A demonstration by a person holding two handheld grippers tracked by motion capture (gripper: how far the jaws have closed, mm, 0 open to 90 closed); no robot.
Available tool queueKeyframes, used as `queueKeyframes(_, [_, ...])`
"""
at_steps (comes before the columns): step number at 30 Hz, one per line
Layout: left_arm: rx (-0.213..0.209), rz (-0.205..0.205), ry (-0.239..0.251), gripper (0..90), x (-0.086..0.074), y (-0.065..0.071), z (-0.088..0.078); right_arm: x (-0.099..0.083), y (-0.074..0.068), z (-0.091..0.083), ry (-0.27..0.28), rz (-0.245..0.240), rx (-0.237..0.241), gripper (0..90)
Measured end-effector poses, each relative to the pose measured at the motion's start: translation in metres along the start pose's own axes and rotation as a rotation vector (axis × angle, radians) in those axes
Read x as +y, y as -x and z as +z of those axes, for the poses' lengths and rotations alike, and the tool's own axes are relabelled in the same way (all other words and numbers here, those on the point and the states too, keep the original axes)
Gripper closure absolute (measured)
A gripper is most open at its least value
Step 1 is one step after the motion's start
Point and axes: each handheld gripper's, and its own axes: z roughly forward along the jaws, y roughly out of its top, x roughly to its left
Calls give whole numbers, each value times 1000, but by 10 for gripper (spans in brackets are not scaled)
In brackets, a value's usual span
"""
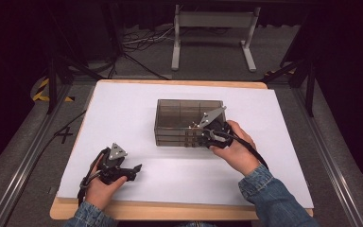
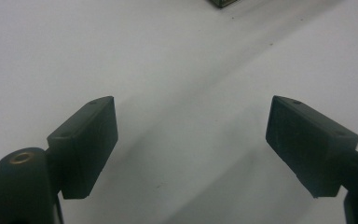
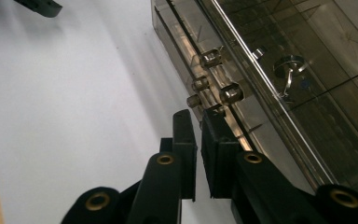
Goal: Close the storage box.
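A smoky see-through drawer box (image 1: 184,113) stands at the middle of the white table (image 1: 123,109). My right gripper (image 1: 201,137) is at the box's front right, and its tips (image 3: 198,117) lie just short of a small round knob (image 3: 193,100) on the drawer front. Its jaws stand a narrow slit apart with nothing between them. More knobs (image 3: 230,93) sit beside that one. A metal clip (image 3: 289,65) lies inside a compartment. My left gripper (image 1: 134,171) rests near the front left of the table, its jaws (image 2: 191,140) wide open over bare white surface.
The table's wooden edge (image 1: 170,212) runs along the front. A grey metal stand (image 1: 212,21) and loose cables (image 1: 142,40) are on the floor behind the table. Dark rails flank both sides.
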Motion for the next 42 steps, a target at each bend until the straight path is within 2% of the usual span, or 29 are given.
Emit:
queueKeyframes(4, [2,2,-1,176,0,0,0,-2,-2,-4,12,-4,20,757])
queueKeyframes(10, [0,0,-1,176,0,0,0,-10,-1,-13,43,22,69,580])
queueKeyframes(19, [-2,9,-3,176,1,1,2,-22,2,-26,85,43,104,492])
queueKeyframes(27, [-1,4,-2,176,1,1,1,-34,3,-32,85,40,85,408])
queueKeyframes(30, [-1,4,-2,176,1,1,1,-41,5,-35,97,57,75,401])
queueKeyframes(42, [1,0,-4,176,1,1,2,-93,17,-36,121,136,37,366])
